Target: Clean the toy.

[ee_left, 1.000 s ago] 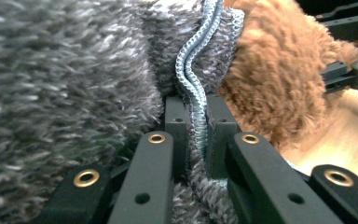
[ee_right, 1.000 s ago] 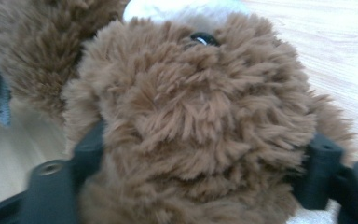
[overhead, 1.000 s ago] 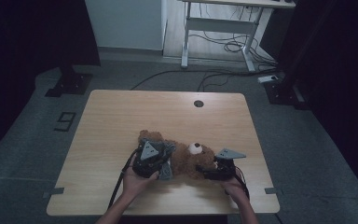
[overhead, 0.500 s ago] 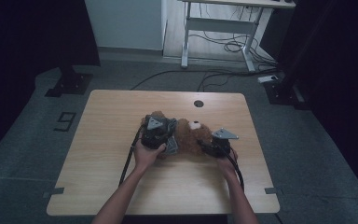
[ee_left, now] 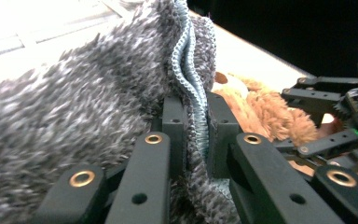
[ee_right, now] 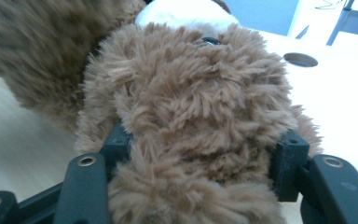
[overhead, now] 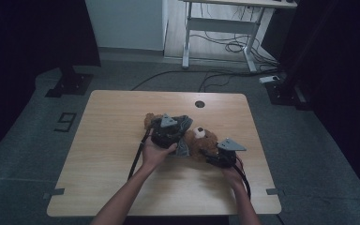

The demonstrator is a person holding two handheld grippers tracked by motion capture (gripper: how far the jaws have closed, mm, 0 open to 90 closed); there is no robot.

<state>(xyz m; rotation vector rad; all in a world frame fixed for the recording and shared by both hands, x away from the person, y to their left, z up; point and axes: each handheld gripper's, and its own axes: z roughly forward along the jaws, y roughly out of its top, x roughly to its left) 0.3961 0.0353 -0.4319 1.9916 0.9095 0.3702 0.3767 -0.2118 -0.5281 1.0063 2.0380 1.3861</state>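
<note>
Both tools clamped on soft goods, wooden worktop [overhead: 112, 154].
Left tool [ee_left: 196, 126] pinches grey fuzzy knitted cloth [ee_left: 74, 112]; right tool [ee_right: 200, 163] grips brown plush teddy bear [ee_right: 191, 93].

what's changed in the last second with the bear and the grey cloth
Both hands pushed forward, carrying the teddy bear and grey fleece cloth from the near edge toward the table middle. Unchanged: left gripper clamped on the cloth's blue hem, right gripper around the bear's plush.

I see a dim, soft high view, dark around the table [overhead: 122, 140]; my gripper views are brighter, overexposed behind the teddy bear [ee_right: 191, 107].
</note>
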